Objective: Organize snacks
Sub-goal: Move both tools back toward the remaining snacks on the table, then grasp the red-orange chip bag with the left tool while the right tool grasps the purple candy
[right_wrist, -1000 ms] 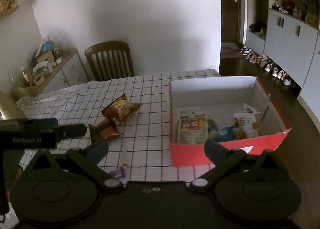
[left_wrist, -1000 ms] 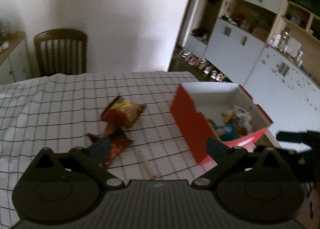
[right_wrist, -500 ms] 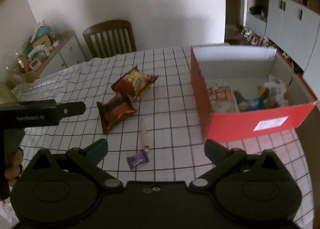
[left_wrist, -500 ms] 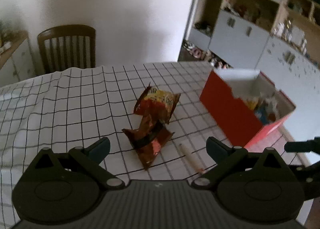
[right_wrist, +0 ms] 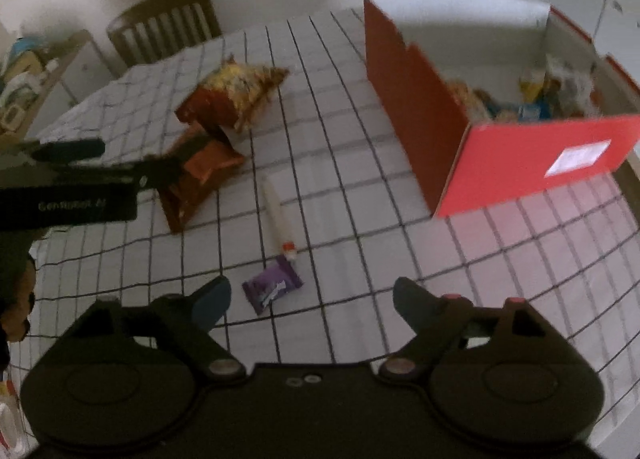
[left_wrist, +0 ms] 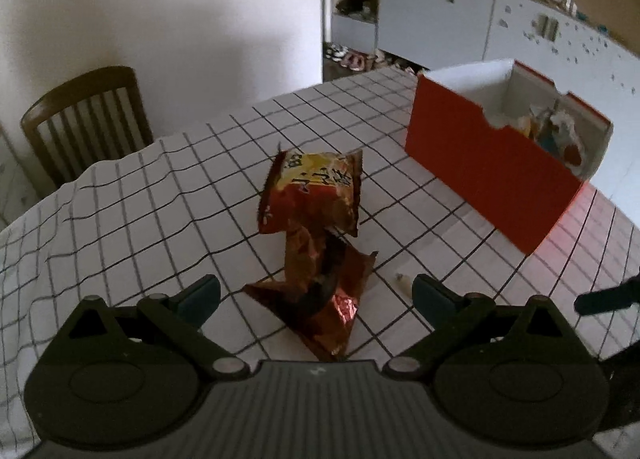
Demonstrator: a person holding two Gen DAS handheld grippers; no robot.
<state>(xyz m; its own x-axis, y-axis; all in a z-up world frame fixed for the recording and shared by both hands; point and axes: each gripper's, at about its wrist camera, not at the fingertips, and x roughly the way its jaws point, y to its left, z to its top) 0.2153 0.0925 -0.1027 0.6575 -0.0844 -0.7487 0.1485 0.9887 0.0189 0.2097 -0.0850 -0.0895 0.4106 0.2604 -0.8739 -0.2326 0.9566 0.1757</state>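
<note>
- The left gripper (left_wrist: 316, 293) is seen with its jaws spread wide and nothing clenched; a crumpled dark red foil snack bag (left_wrist: 324, 299) lies on the cloth between the fingertips, untouched by the pads.
- The right gripper (right_wrist: 312, 303) is seen unclenched with its jaws closing; a small purple wrapped sweet (right_wrist: 272, 287) lies on the cloth just ahead of the gap, not pressed by either pad.
- A slim white tube with an orange end (right_wrist: 278, 219) is found just beyond the purple sweet, lying flat.
- A red and yellow printed crisp packet (left_wrist: 314, 189) is found resting against the far end of the dark red foil bag.
- All loose snacks lie on a white tablecloth with a black grid (left_wrist: 160, 219).
- A red open-topped cardboard box with white inside (right_wrist: 416, 99) stands to the right on the cloth, well apart from the loose snacks, with several packets inside.
- A brown wooden slatted chair (left_wrist: 86, 119) stands at the table's far side.
</note>
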